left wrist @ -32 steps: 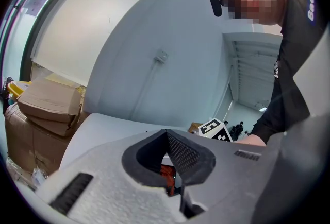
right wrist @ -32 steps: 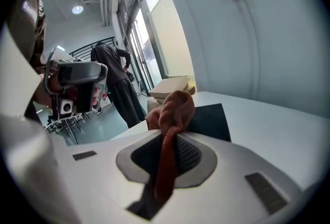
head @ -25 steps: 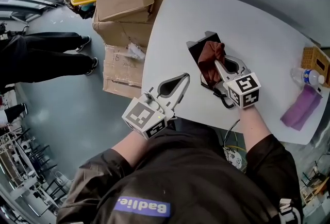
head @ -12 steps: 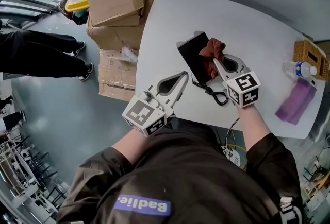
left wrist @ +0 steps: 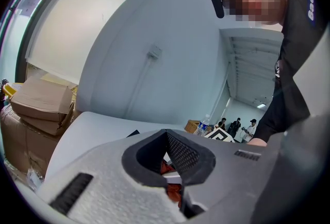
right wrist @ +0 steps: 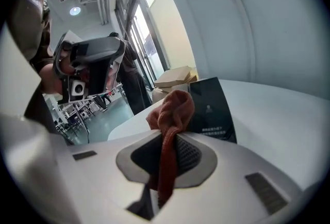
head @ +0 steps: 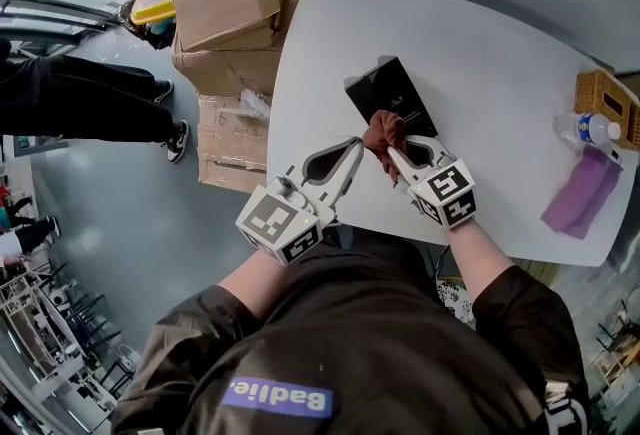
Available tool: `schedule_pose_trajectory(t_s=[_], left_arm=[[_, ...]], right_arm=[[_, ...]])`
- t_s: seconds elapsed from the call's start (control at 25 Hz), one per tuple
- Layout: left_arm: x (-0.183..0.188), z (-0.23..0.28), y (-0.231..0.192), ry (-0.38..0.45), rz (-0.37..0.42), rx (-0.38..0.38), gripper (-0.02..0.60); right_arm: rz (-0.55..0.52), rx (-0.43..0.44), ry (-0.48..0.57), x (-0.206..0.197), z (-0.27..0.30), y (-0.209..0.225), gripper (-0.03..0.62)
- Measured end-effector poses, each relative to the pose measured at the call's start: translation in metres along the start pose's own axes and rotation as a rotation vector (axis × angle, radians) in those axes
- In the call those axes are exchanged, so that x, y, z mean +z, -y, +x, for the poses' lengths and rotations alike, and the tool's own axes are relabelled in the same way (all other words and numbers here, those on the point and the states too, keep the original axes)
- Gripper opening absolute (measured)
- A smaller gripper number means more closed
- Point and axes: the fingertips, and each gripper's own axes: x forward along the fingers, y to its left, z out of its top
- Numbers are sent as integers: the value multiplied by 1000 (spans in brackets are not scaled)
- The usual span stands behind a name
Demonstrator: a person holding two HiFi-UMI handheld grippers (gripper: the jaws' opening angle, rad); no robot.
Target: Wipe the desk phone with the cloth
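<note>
A person's right gripper pinches a bunched rust-red cloth at the near end of the black desk phone, which lies on the white table toward its near left corner. The left gripper, jaws pressed together on nothing, hovers just beside the cloth above the table's near edge. Whether the cloth touches the phone cannot be told. The wipe appears under way, not finished: the cloth sits at one end, with the phone's dark face beyond it left to cover. A water bottle and a purple cloth rest by the right edge.
</note>
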Motion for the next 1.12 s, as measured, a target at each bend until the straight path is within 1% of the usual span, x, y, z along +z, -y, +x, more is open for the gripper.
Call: schedule_pose_trajectory(t_s=[0.16, 0.32, 0.56, 0.72, 0.8, 0.88, 1.0, 1.12], left_arm=[[-6, 3, 1, -13, 3, -2, 14], [-9, 10, 6, -25, 5, -21, 14], [-3, 14, 8, -30, 21, -39, 14], [5, 16, 5, -19, 23, -38, 14], [11, 14, 4, -6, 32, -35, 14], [17, 10, 2, 8, 35, -29, 14], [28, 3, -6, 32, 20, -11, 14], [40, -9, -19, 66, 22, 27, 14]], right_arm=[[13, -38, 1, -8, -7, 19, 49], [36, -110, 1, -15, -21, 50, 49], [81, -213, -2, -22, -48, 93, 48], [91, -252, -6, -17, -59, 108, 49], [90, -247, 7, -6, -62, 106, 49], [78, -224, 39, 15, -63, 96, 48], [27, -170, 103, 65, -53, 76, 48], [-73, -113, 144, 120, -29, 56, 48]])
